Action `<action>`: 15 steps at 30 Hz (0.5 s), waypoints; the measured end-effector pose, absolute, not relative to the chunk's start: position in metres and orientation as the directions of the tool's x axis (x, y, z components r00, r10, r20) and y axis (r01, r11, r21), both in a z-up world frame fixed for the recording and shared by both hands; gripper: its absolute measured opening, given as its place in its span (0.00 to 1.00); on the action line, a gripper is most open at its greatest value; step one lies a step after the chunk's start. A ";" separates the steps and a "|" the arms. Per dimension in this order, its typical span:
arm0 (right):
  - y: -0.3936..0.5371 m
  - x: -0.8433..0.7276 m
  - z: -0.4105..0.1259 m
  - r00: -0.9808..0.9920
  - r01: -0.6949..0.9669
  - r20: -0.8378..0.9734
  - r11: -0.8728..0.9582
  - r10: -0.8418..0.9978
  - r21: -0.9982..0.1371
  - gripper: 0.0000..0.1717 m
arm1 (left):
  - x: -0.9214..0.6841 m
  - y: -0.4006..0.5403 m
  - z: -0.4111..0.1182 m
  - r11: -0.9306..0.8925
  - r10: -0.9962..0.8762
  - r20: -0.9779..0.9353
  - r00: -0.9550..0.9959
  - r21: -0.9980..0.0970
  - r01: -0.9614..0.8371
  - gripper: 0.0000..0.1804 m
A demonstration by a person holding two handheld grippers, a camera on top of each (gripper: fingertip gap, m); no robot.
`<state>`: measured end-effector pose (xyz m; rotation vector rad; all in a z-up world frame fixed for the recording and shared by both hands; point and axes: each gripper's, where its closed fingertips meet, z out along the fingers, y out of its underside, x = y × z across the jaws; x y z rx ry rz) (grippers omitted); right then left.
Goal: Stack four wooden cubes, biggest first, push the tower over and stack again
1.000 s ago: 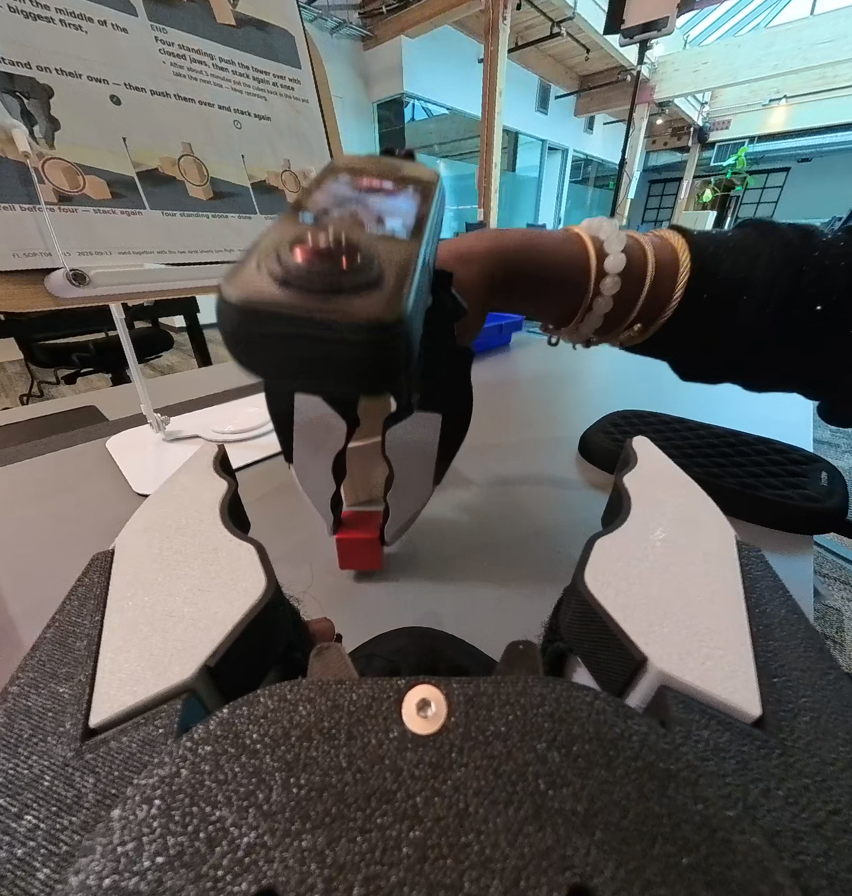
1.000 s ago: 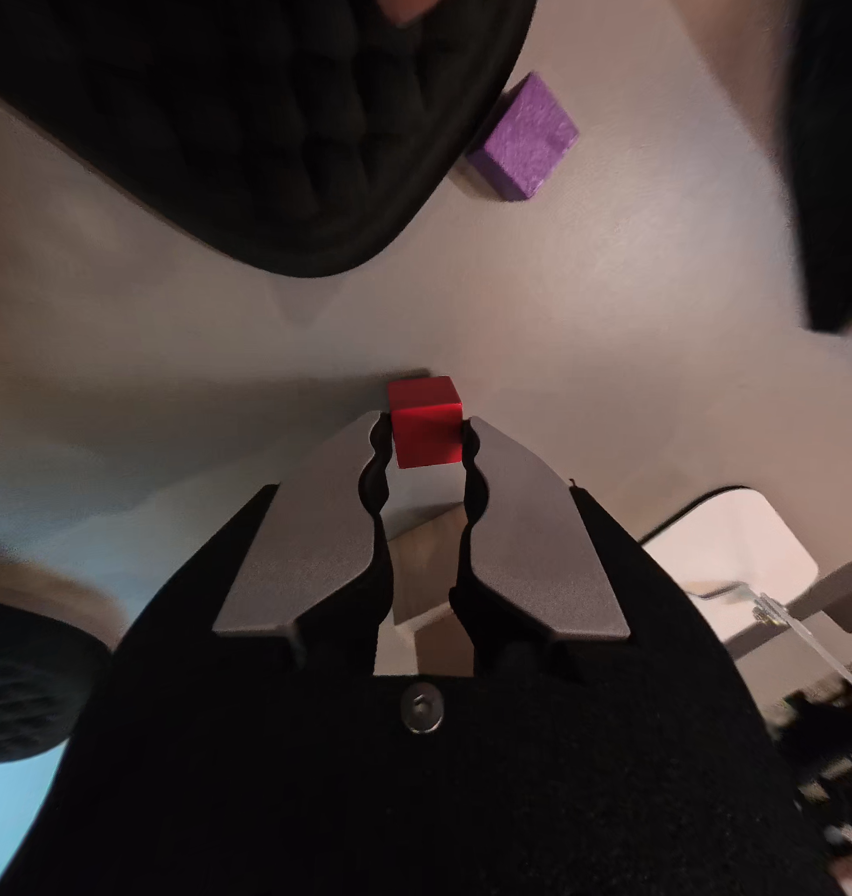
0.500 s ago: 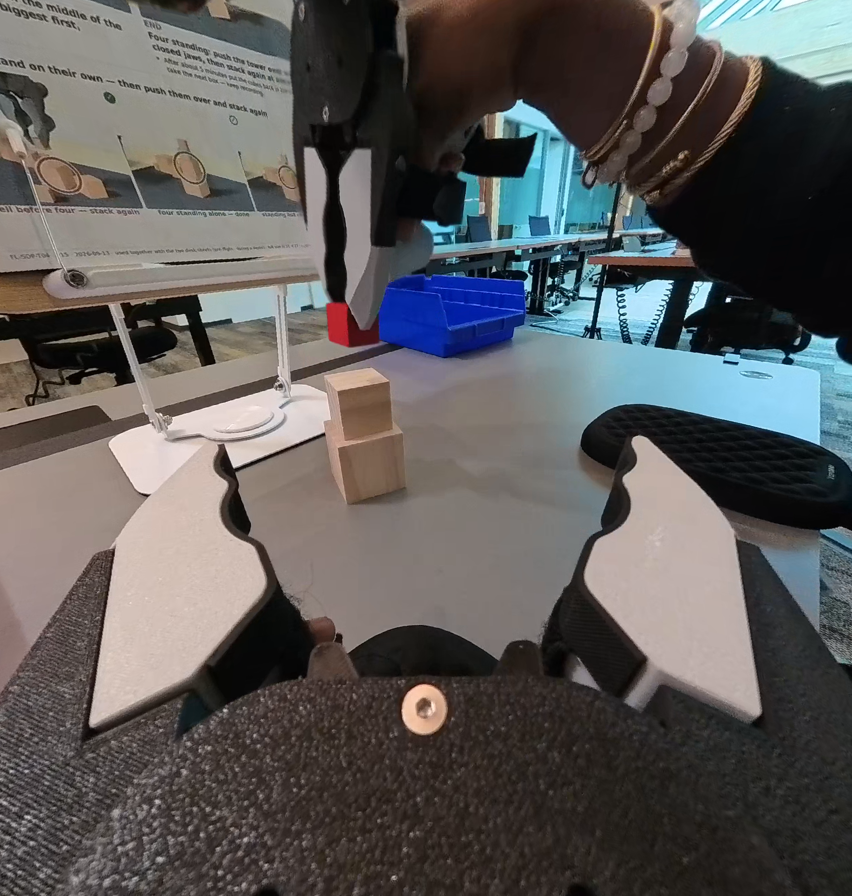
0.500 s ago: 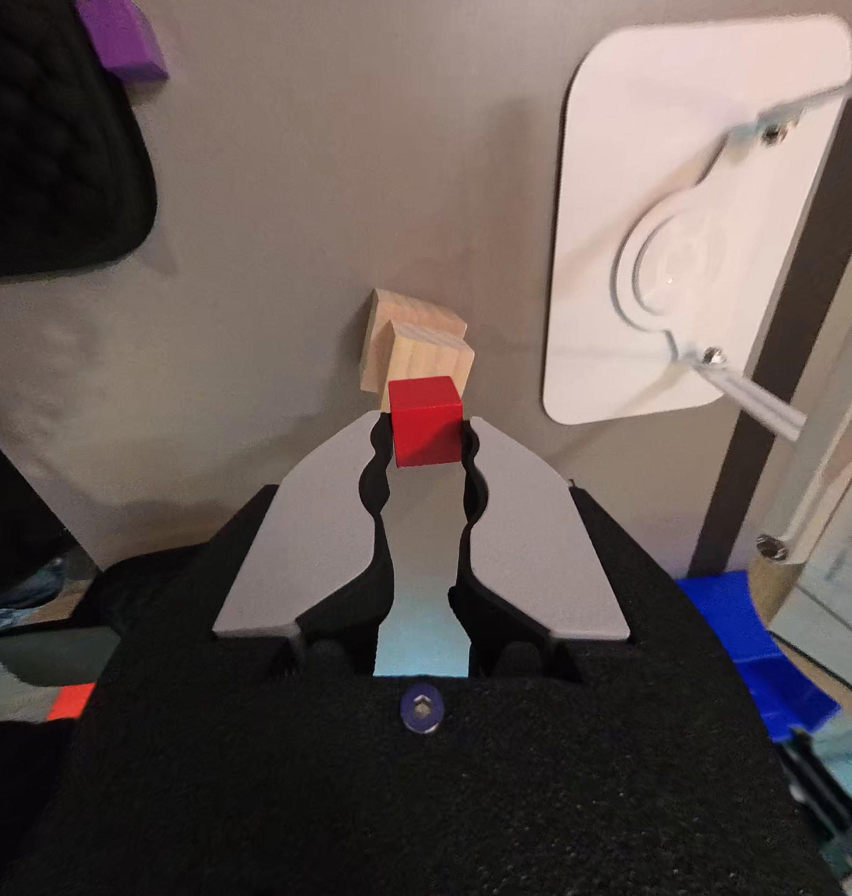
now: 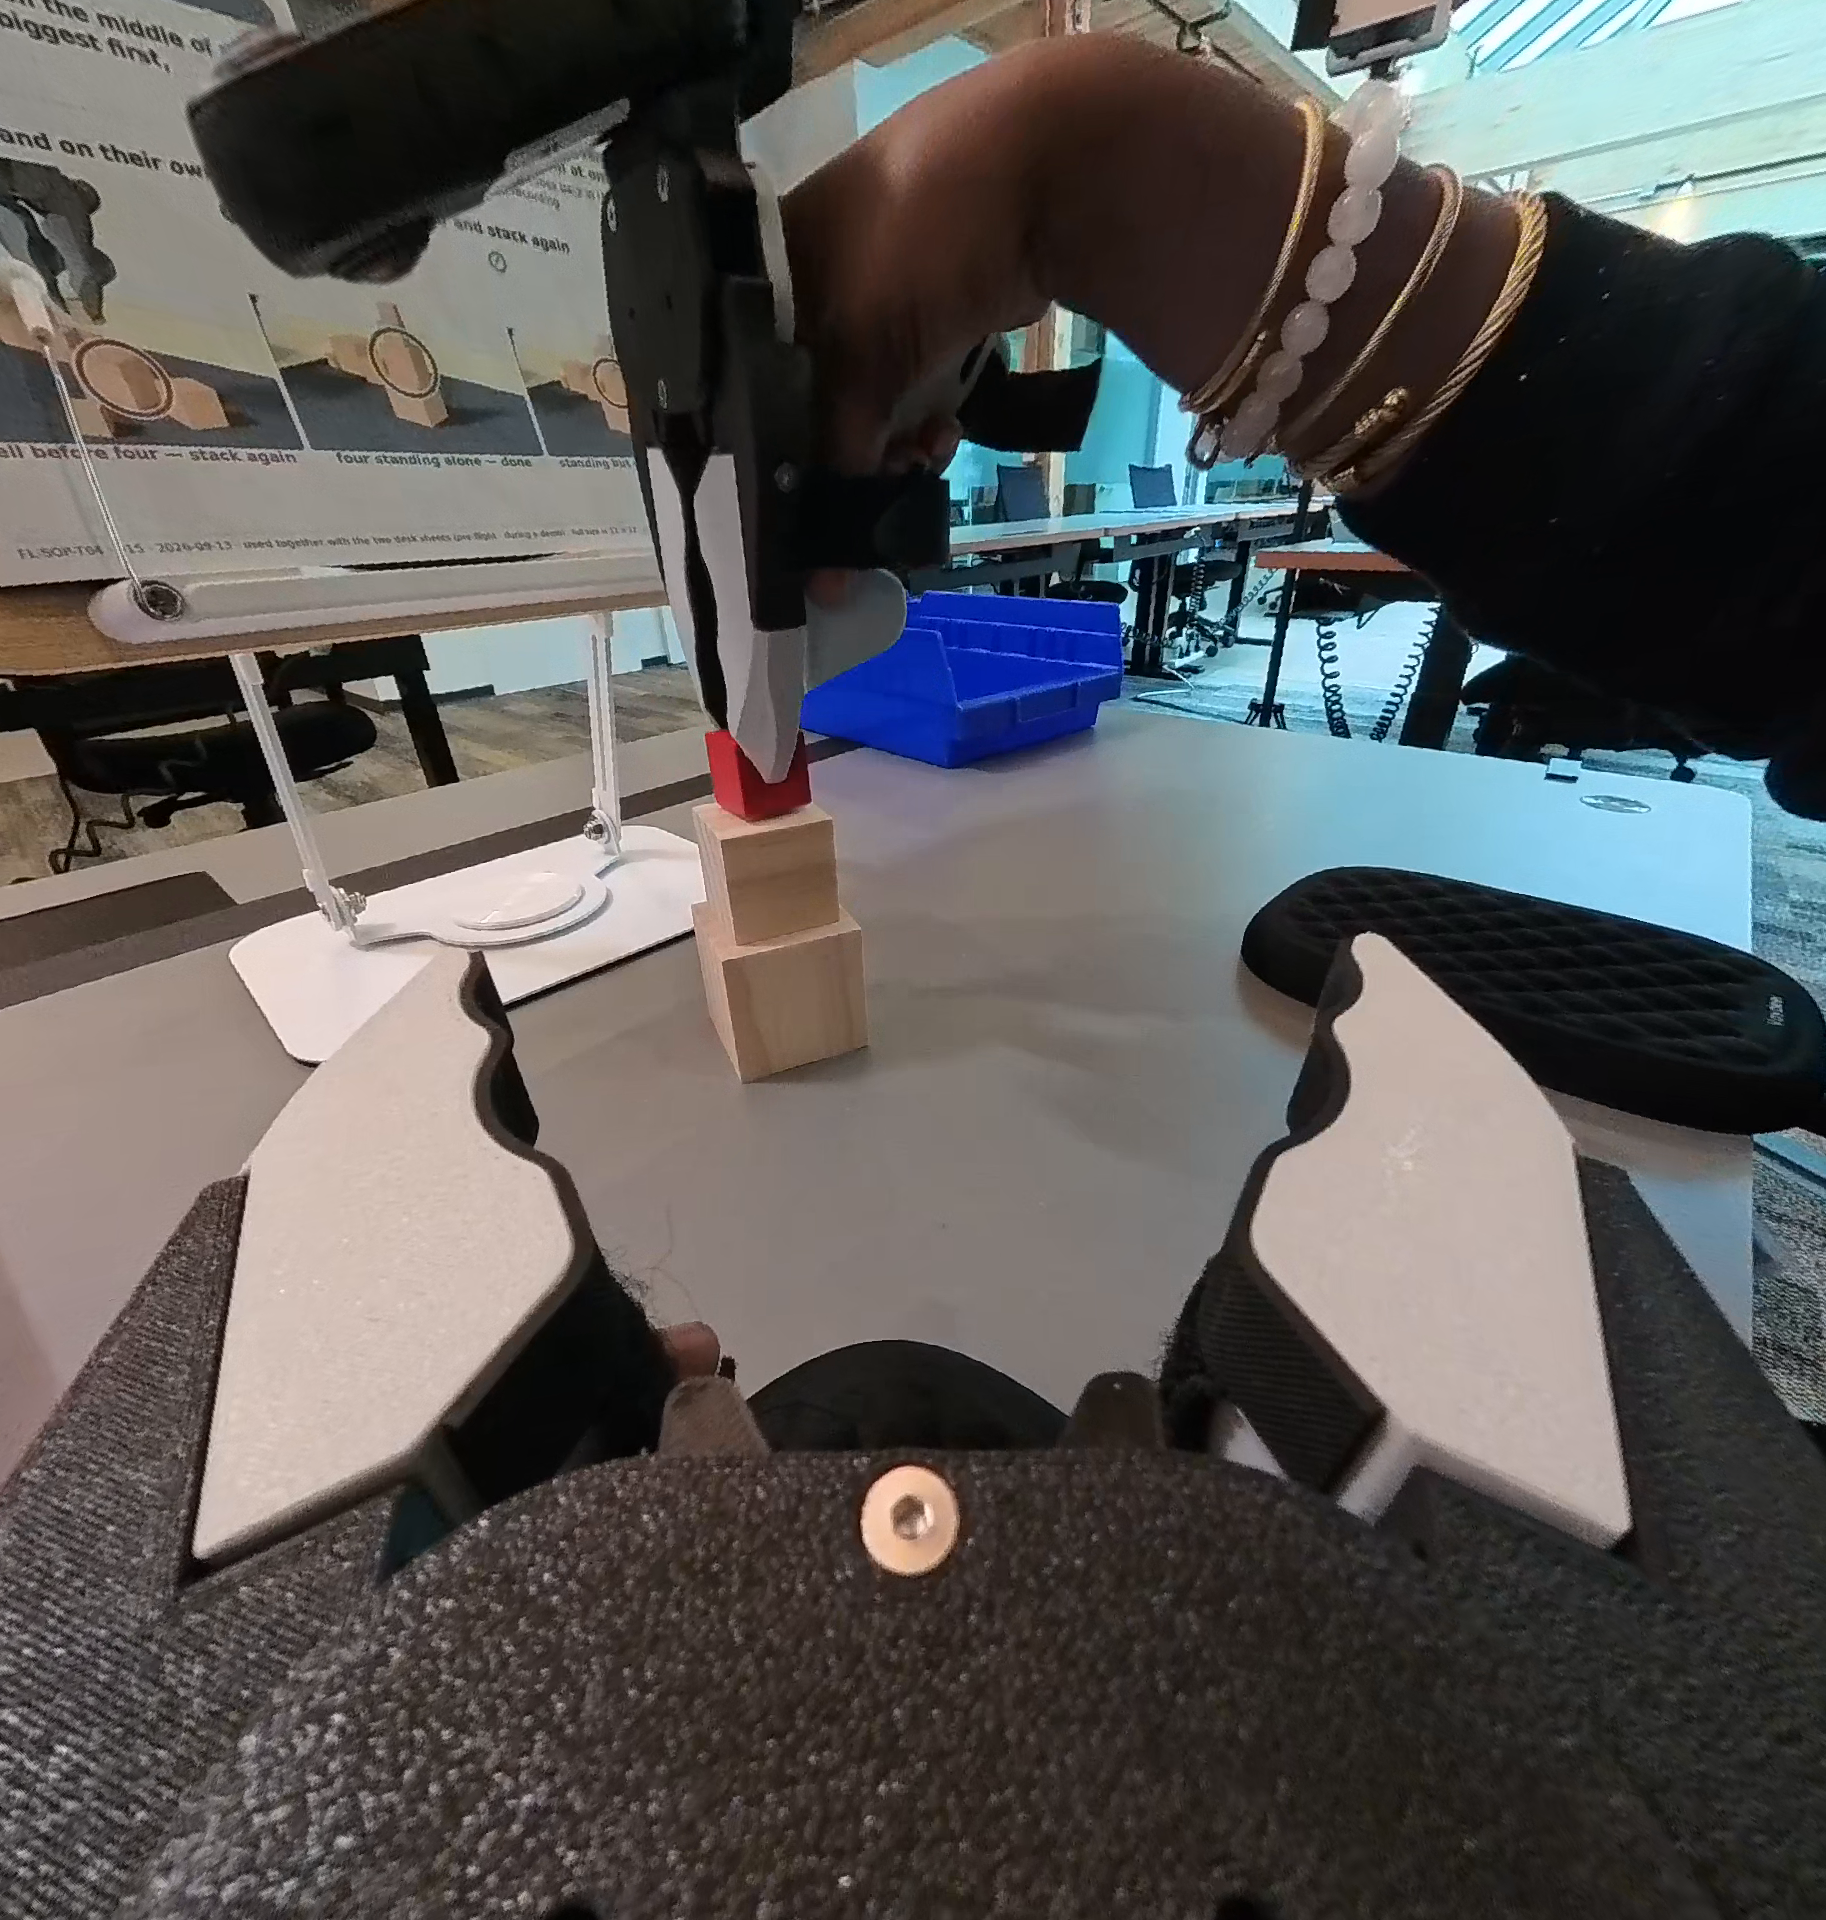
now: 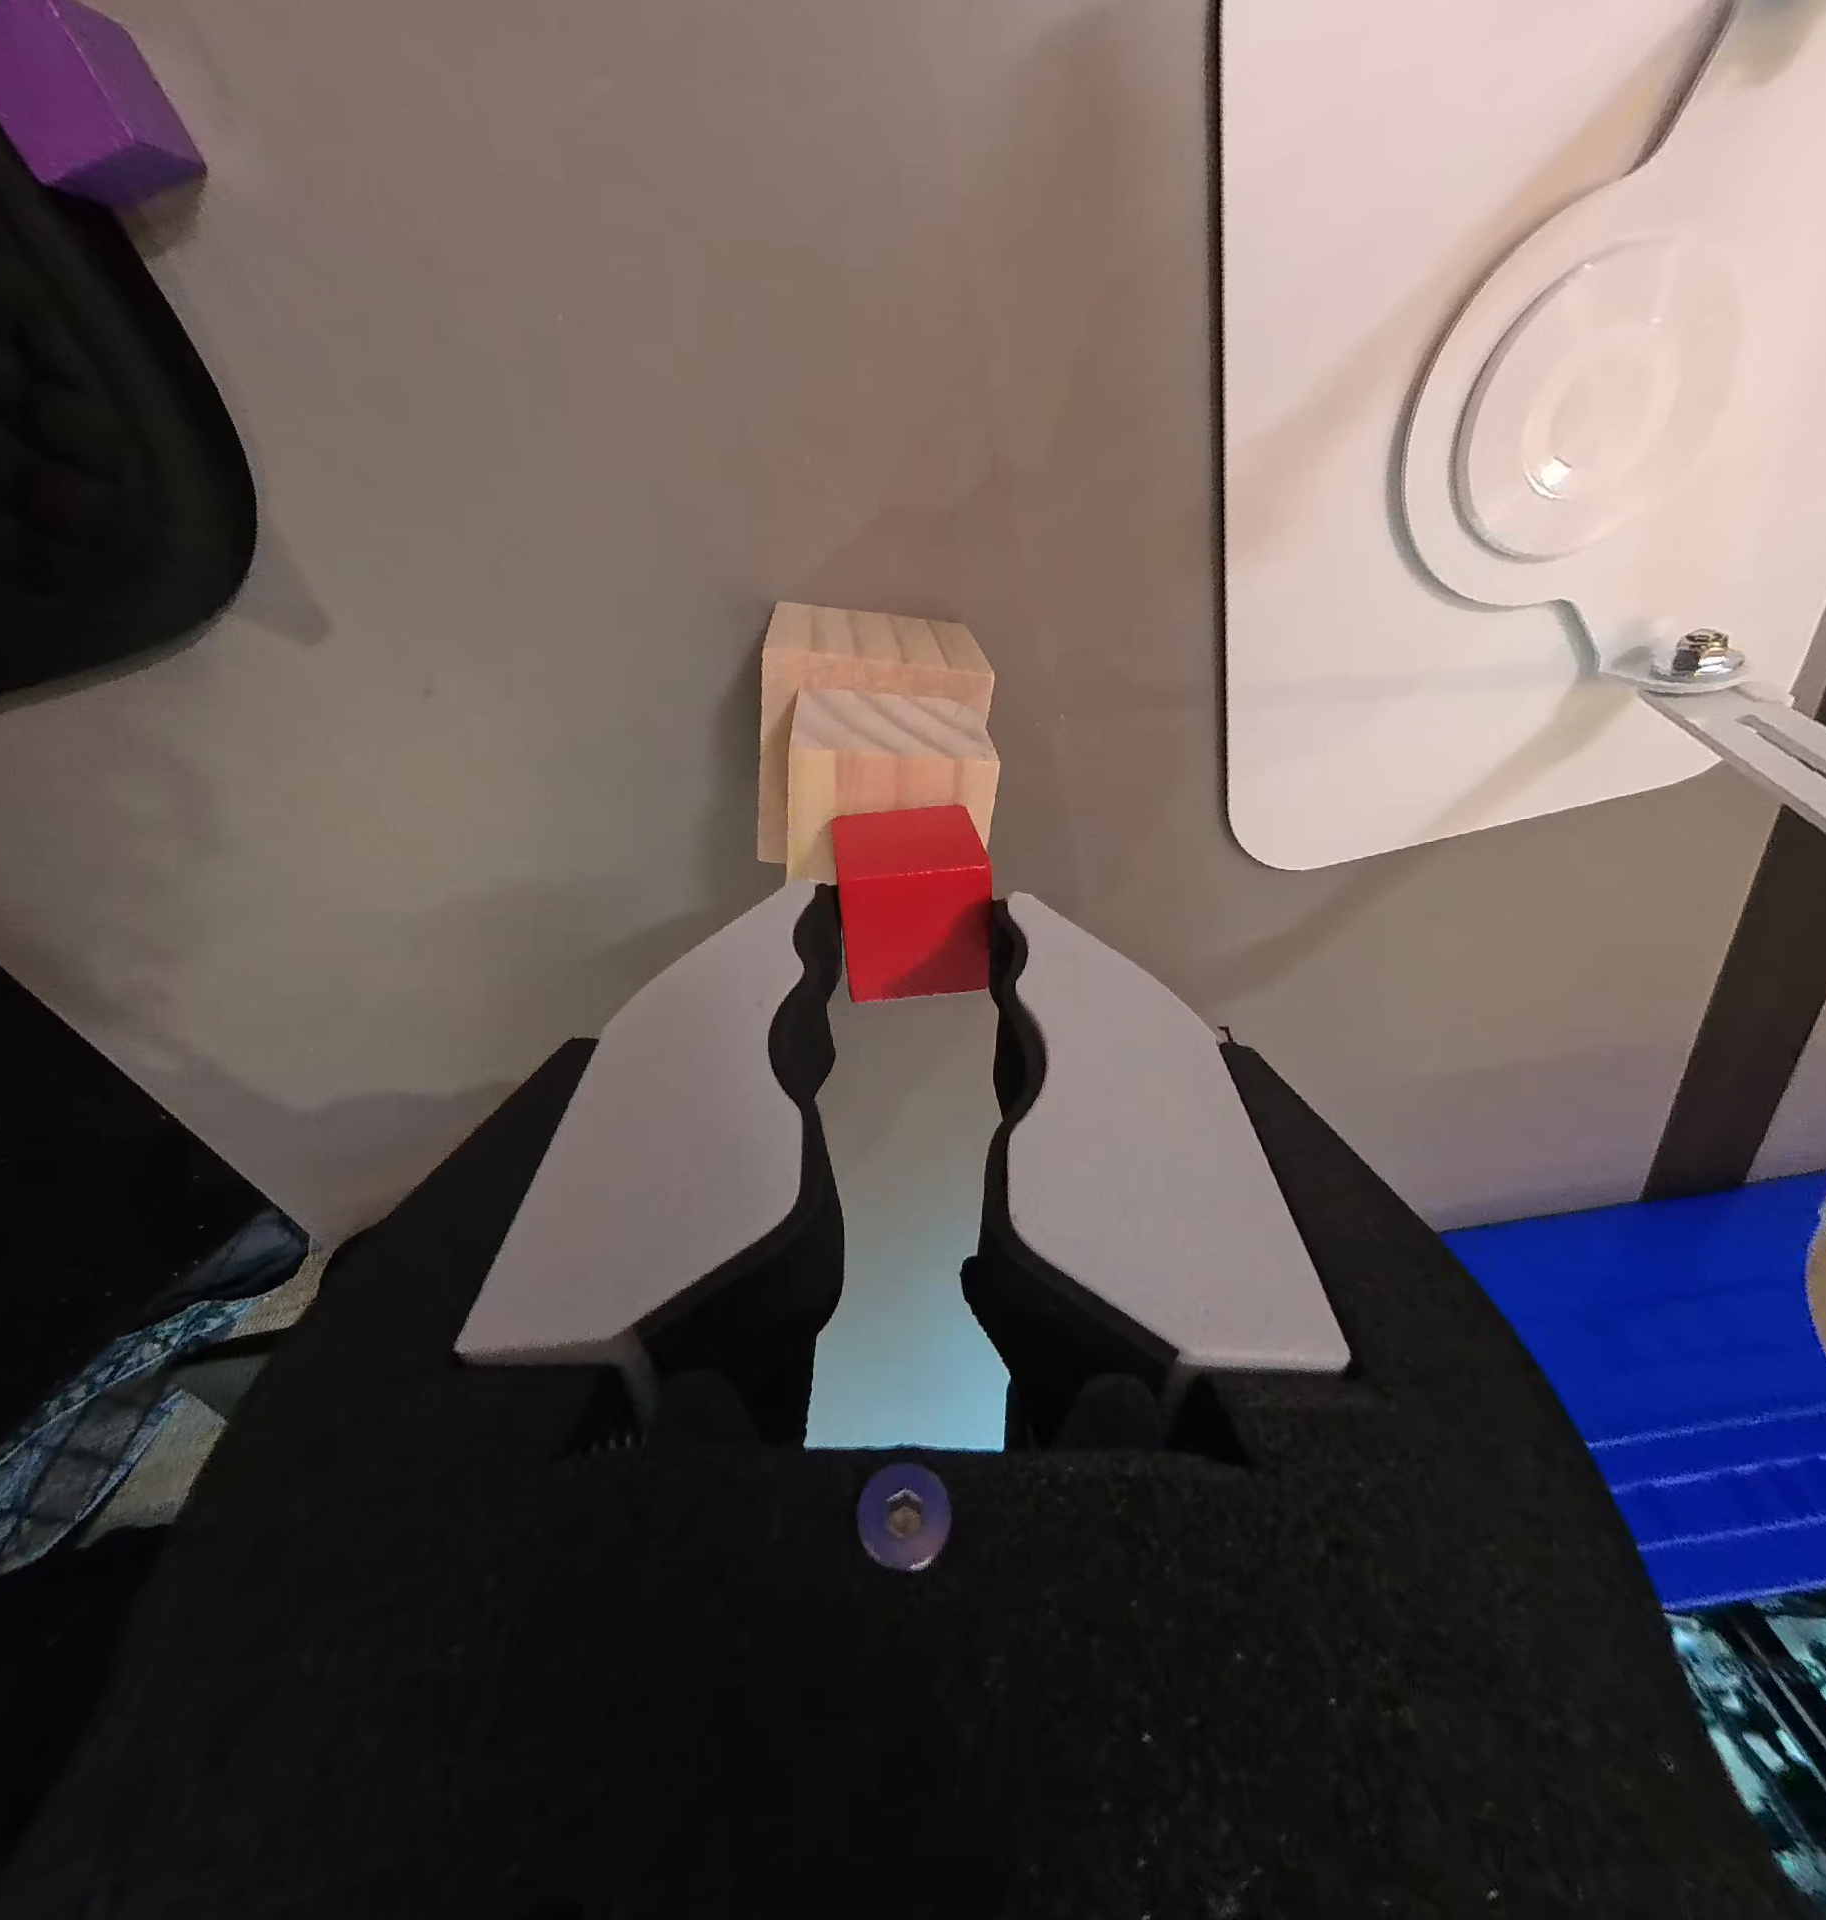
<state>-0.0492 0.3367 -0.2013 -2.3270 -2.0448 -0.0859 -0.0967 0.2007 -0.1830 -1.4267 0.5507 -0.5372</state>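
My right gripper (image 6: 914, 914) is shut on a small red cube (image 6: 914, 914) and points down from above. It holds the cube at the top of a stack of two wooden cubes (image 6: 888, 727); in the left wrist view the red cube (image 5: 758, 784) sits at the upper wooden cube (image 5: 769, 873), which rests on a larger one (image 5: 789, 1003). My left gripper (image 5: 909, 1049) is open wide and empty, low over the grey table (image 5: 1096, 987), a little in front of the stack.
A white stand base (image 5: 473, 935) holding an instruction sheet stands left of the stack. A blue bin (image 5: 971, 686) is behind it. A black pad (image 5: 1532, 987) lies on the right. A purple cube (image 6: 78, 104) lies beside the pad. There is about 15 cm between the tips of the two grippers.
My right gripper lifted the red cube off the table, carried it above the wooden stack and lowered it onto the top. The left gripper has not moved.
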 end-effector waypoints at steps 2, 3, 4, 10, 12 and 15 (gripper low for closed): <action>0.336 -0.049 -0.202 0.130 0.991 0.067 -0.131 0.989 0.008 0.16 | -0.097 0.201 -0.183 0.071 -0.645 -0.034 0.763 -0.997 0.016 0.79; 0.337 -0.050 -0.202 0.132 0.991 0.066 -0.133 0.989 0.006 0.16 | -0.096 0.201 -0.183 0.071 -0.645 -0.034 0.763 -0.997 0.016 0.79; 0.337 -0.050 -0.202 0.135 0.991 0.065 -0.135 0.989 0.004 0.16 | -0.097 0.201 -0.183 0.072 -0.645 -0.034 0.764 -0.997 0.016 0.79; 0.336 -0.051 -0.201 0.137 0.991 0.072 -0.135 0.988 -0.023 0.31 | -0.097 0.200 -0.182 0.078 -0.642 -0.038 0.766 -0.997 0.016 0.80; 0.336 -0.057 -0.193 0.132 0.989 0.095 -0.124 0.987 -0.080 0.36 | -0.097 0.201 -0.182 0.080 -0.638 -0.038 0.769 -0.997 0.017 0.81; 0.331 -0.079 -0.172 0.076 0.972 0.172 -0.034 0.982 -0.232 0.44 | -0.101 0.201 -0.180 0.091 -0.621 -0.034 0.783 -0.995 0.029 0.81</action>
